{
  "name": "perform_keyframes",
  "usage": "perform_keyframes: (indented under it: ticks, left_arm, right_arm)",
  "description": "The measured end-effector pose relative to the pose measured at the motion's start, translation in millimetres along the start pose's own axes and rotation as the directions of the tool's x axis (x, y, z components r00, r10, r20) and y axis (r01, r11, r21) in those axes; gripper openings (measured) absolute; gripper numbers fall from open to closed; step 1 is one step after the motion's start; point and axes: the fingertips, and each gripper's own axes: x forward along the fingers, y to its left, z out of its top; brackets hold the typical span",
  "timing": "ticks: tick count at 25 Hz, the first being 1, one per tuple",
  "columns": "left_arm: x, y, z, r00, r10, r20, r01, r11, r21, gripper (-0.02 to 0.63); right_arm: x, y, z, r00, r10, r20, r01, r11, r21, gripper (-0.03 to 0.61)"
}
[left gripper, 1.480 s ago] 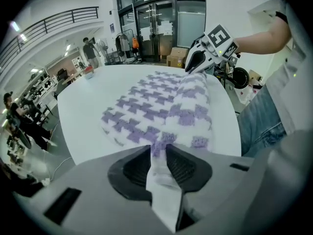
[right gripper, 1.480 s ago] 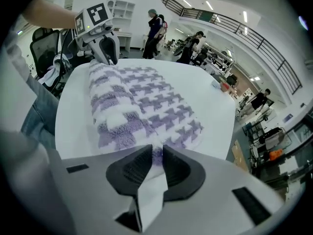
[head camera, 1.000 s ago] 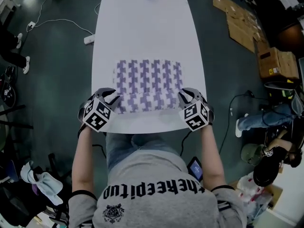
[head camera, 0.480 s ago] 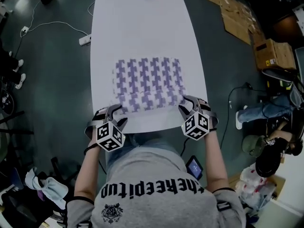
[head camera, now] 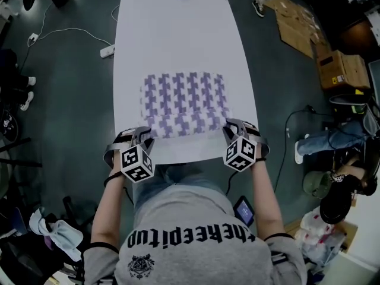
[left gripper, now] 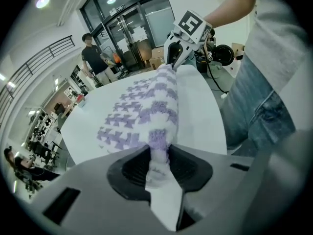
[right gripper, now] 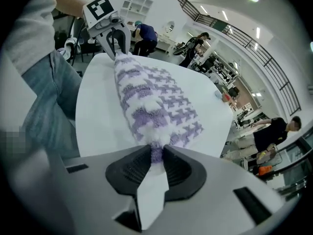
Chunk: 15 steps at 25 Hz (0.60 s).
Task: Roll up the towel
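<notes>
Towel (head camera: 185,103) lies flat at mid table (head camera: 172,34), its edge nearest the table's near end turned over into a low roll; left gripper (head camera: 142,136) and right gripper (head camera: 234,128) sit at that roll's two ends; both sets of jaws are closing, pads pinching the towel; the paired end grips are judged to keep the roll even.

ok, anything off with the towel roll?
Nothing stands out. The towel lies square on the table, near edge rolled evenly; jaws of the left gripper and right gripper are closing on the roll's ends.
</notes>
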Motion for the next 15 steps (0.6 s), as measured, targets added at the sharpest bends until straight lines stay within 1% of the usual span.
perform_keyframes:
  ticks: [2, 5, 8, 10, 12, 15]
  left_arm:
    - [-11.7, 2.9, -0.4, 0.999, -0.044, -0.001, 0.044, 0.999, 0.010, 0.112]
    - [-28.9, 13.9, -13.9, 0.993, -0.114, -0.001, 0.114, 0.993, 0.015, 0.112]
    - [-17.3, 16.2, -17.8, 0.984, -0.177, -0.005, 0.177, 0.984, 0.011, 0.112]
    - [-6.6, 13.0, -21.2, 0.980, -0.200, -0.011, 0.200, 0.980, 0.007, 0.112]
    - [-0.3, 12.7, -20.3, 0.978, -0.208, -0.006, 0.208, 0.978, -0.007, 0.112]
    - [-5.5, 18.2, -5.3, 0.977, -0.214, 0.024, 0.215, 0.975, -0.060, 0.113]
  right_arm:
    - [-9.5, 0.0, 6.9, 1.000, 0.024, 0.006, -0.025, 1.000, 0.016, 0.077]
    - [-15.4, 3.6, 28.3, 0.997, 0.072, 0.013, -0.072, 0.997, 0.041, 0.077]
    - [-4.2, 7.0, 25.0, 0.992, 0.122, 0.018, -0.123, 0.990, 0.067, 0.077]
    - [4.5, 11.4, 19.3, 0.989, 0.145, 0.019, -0.146, 0.986, 0.078, 0.077]
    - [8.4, 9.6, 15.6, 0.988, 0.150, 0.023, -0.151, 0.984, 0.092, 0.077]
    - [-1.2, -3.8, 10.6, 0.989, 0.145, 0.036, -0.149, 0.981, 0.121, 0.077]
